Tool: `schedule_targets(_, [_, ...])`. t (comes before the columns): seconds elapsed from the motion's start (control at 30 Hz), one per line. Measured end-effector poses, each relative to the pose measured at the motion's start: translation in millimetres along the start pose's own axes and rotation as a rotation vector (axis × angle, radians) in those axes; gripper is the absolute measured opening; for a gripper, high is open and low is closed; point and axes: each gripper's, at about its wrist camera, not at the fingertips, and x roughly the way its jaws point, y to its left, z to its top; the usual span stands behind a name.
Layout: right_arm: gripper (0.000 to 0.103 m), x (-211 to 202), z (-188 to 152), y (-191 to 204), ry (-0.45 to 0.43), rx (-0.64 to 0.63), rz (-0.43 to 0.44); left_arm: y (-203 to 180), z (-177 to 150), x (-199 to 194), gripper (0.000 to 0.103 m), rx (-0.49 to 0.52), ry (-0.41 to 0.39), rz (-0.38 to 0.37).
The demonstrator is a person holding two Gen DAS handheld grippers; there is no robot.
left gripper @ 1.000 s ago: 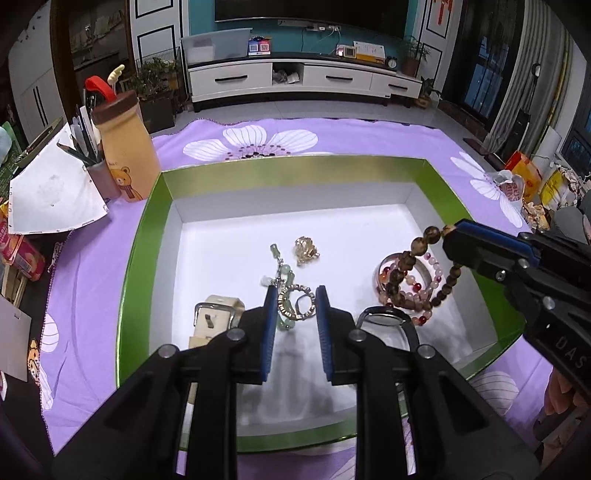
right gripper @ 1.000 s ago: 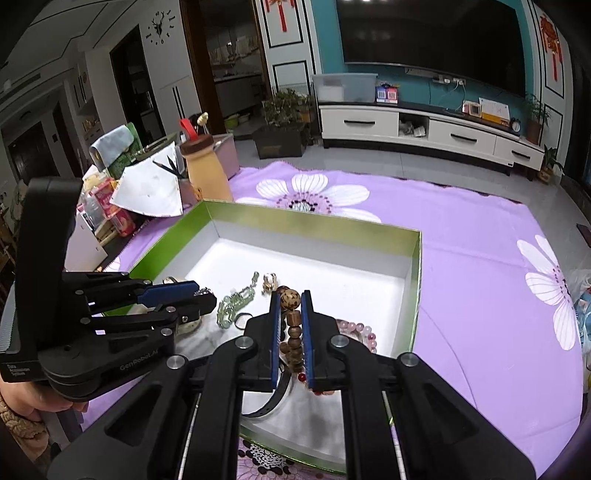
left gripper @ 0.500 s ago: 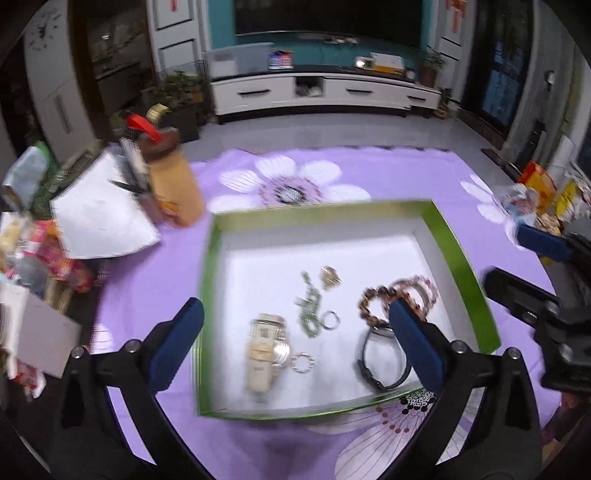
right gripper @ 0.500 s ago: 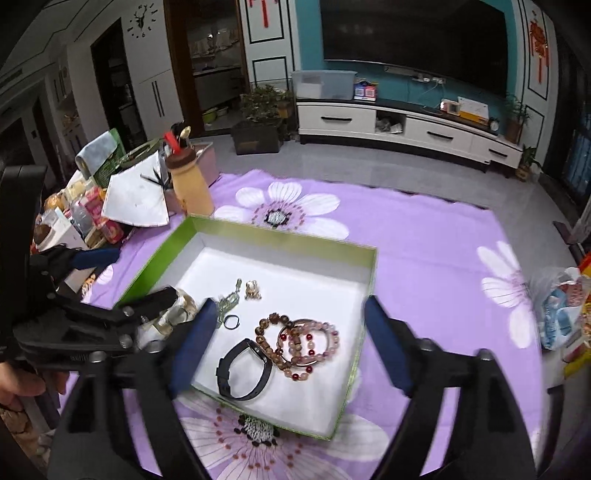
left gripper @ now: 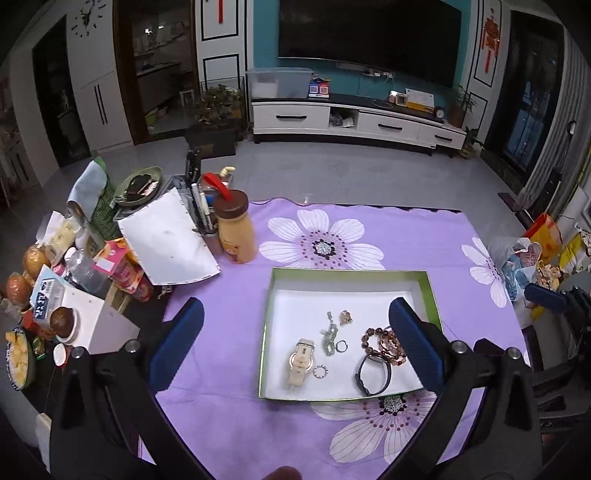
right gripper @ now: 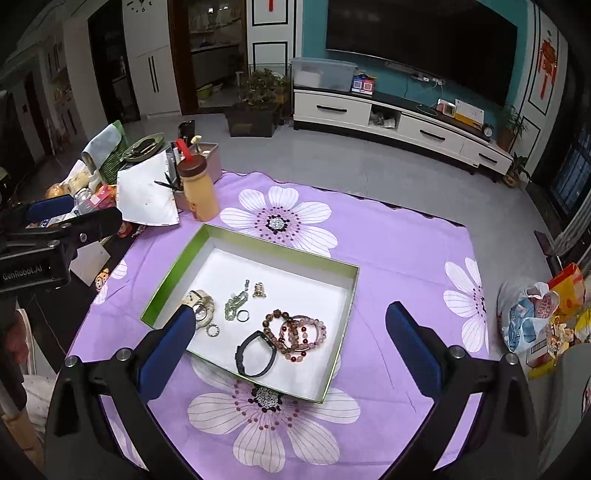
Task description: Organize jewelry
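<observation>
Jewelry lies inside the green-rimmed box (right gripper: 173, 266) on the purple flowered surface (right gripper: 399, 258): beaded bracelets (right gripper: 295, 330), black band (right gripper: 256, 353), watch (left gripper: 301, 362). We hold our left hand-held gripper (left gripper: 295, 347) and right hand-held gripper (right gripper: 291, 354) above it, both released wide and grasping nothing.

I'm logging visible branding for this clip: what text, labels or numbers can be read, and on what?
"GenRobot.AI": on the body of the left gripper, seen in the right wrist view.
Wall clock: numerals too small to read.
Packets by the bottle, red wall hangings: print blurred, unreadable.
</observation>
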Motion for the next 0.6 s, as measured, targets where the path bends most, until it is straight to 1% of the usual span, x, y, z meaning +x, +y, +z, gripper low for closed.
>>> schedule_targets(0.17, [0.102, 0.5, 1.2, 6.5, -0.005, -0.01, 0.006, 0.9, 0.6, -0.8, 0.101, -0.005, 0.0, 0.019])
schedule_targets(0.37, [0.102, 8.3, -0.5, 8.9, 0.014, -0.013, 0.004, 0.0, -0.9, 3.6, 0.101, -0.012, 0.007, 0.02])
schedule_targets(0.6, [0.102, 11.7, 1.1, 10.3, 0.014, -0.012, -0.003, -1.8, 1.0, 12.6, 0.101, -0.007, 0.027, 0.027])
